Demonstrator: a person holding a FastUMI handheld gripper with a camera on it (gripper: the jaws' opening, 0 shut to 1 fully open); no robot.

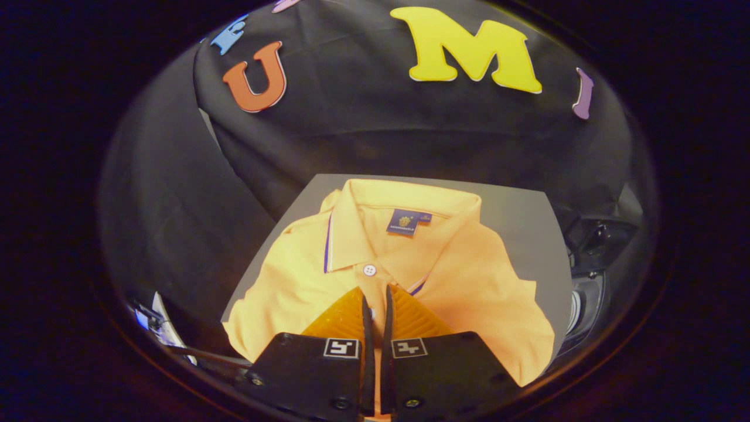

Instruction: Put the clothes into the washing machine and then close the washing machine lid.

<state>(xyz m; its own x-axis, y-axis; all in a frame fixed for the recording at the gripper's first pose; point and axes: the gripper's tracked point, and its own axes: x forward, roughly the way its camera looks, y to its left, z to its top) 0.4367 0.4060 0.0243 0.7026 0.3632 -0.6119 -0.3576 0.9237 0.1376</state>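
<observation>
An orange polo shirt (469, 275) lies folded and flat on a grey tabletop (521, 223), collar away from me, with a blue label inside the neck and a white button on the placket. My gripper (375, 298) is over the shirt's front, its tips just below the button. The two fingers stand almost together with only a thin slit between them, and no cloth is bunched or lifted there. To the right of the table, a dark machine with a shiny round rim (589, 293) shows in part; it looks like the washing machine.
Black cloth walls close in behind and to the left of the table. The table's left edge runs diagonally beside the shirt's sleeve. A small white and blue object (157, 322) lies low on the left, off the table.
</observation>
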